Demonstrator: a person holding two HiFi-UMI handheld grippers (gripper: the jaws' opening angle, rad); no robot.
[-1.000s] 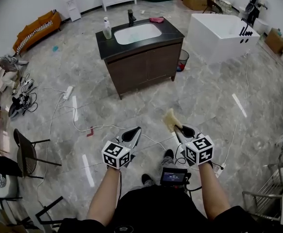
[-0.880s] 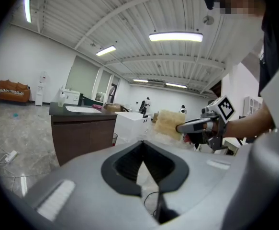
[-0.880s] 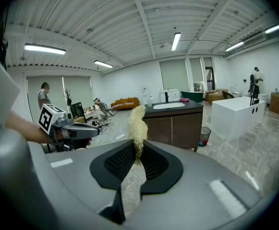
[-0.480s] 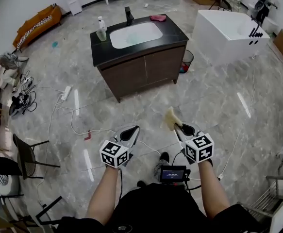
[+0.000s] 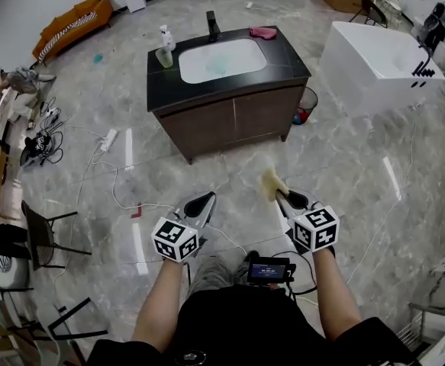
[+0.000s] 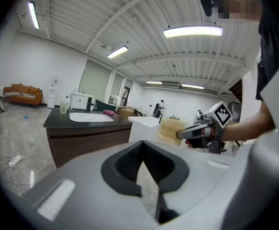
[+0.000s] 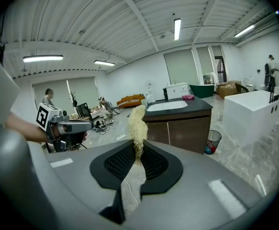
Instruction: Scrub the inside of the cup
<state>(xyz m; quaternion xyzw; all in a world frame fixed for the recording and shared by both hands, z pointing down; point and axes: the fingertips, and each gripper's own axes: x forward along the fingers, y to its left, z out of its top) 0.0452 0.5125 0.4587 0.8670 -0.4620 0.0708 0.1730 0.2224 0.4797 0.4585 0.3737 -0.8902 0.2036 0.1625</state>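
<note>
Two claws hung well short of table (image 5: 287,63): left claw (image 5: 200,203) together, empty; right claw (image 5: 282,197) clamped on scrubber (image 5: 270,183). Approach step, I judged; next move needed left claw parted round cup (image 5: 165,56).

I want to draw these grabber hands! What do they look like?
The left gripper and right gripper have pale grey bodies with black ribbed jaws tapering to a point. Each carries a white cube with black square markers. The person's forearms are bare, below black sleeves.
</note>
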